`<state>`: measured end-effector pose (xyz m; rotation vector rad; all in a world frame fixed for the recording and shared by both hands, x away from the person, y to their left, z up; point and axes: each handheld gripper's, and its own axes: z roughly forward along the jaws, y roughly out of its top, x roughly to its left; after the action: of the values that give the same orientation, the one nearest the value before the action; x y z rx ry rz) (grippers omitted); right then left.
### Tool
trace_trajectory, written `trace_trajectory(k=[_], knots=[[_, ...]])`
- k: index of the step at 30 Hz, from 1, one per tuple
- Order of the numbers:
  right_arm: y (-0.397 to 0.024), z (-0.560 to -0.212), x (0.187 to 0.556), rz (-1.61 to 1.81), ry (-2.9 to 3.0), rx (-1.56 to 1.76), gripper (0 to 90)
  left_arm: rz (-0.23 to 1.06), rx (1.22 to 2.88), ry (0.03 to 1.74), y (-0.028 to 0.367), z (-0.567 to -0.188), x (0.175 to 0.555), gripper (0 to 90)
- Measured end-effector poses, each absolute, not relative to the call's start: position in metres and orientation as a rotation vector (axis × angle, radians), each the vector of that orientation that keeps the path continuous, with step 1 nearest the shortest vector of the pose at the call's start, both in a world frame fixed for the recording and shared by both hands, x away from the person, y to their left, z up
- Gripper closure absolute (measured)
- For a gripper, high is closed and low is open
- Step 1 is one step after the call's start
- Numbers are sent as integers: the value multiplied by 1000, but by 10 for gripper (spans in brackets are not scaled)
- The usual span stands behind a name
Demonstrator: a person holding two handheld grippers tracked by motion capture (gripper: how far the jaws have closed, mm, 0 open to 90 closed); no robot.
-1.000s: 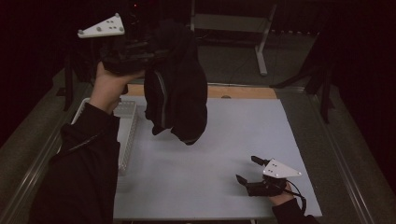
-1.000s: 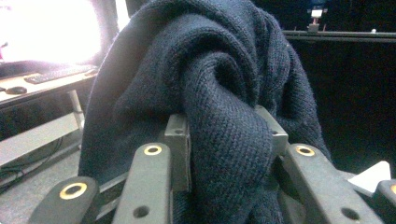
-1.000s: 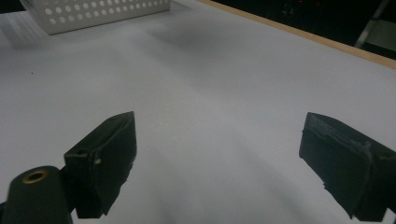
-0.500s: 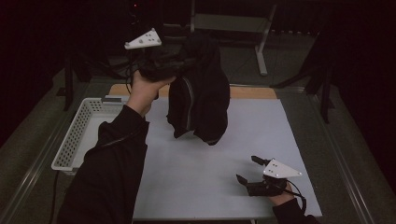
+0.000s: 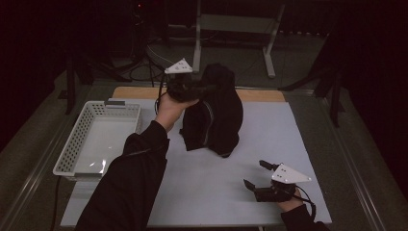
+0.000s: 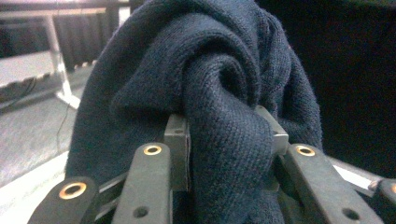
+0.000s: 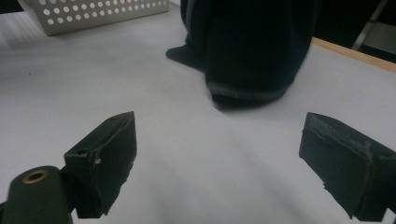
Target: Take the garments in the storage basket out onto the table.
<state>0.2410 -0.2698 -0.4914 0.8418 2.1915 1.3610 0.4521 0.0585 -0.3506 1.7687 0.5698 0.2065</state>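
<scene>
A dark navy knitted garment (image 5: 219,115) hangs from my left gripper (image 5: 207,89), its lower end resting on the white table sheet (image 5: 202,187). In the left gripper view the jaws are shut on a thick bunch of the garment (image 6: 224,116), the cloth bulging over both pads. My right gripper (image 5: 257,175) lies near the table's front right, held by a hand, jaws wide apart. In the right gripper view its fingertips (image 7: 112,149) frame bare sheet, with the garment's (image 7: 252,56) hem a short way ahead. Nothing sits between the right jaws.
A white perforated basket (image 5: 77,144) stands at the table's left edge, with nothing visible inside it. A wooden strip (image 5: 260,95) runs along the table's far edge. Beyond it are a metal stand (image 5: 231,29) and cables on the dark floor.
My left gripper has carried the garment rightwards and downwards, from above the basket's side to the table's middle. The garment's bottom now touches the sheet. The right gripper has stayed put.
</scene>
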Motion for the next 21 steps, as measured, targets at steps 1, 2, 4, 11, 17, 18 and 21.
trace_trajectory(k=[1, 2, 4, 11, 17, 18, 21], knots=[[-270, -491, 241, 1362, 2191, 841, 111, 195, 1767, 574, 57, -356, 453, 666], [-270, -491, 241, 1362, 2191, 841, 111, 195, 1769, 577, 55, -361, 453, 666], [-270, -491, 241, 1363, 2191, 842, 111, 189, 1787, 584, 52, -369, 454, 666], [-269, -492, 240, 1356, 2199, 848, 110, 134, 1817, 619, 43, -392, 457, 661], [-269, -492, 241, 1361, 2200, 851, 110, 100, 1843, 596, 30, -412, 458, 653], [-269, -492, 241, 1363, 2197, 849, 111, 90, 1852, 593, 28, -415, 458, 653], [-269, -492, 241, 1364, 2197, 850, 111, 68, 1881, 599, 18, -426, 459, 653]])
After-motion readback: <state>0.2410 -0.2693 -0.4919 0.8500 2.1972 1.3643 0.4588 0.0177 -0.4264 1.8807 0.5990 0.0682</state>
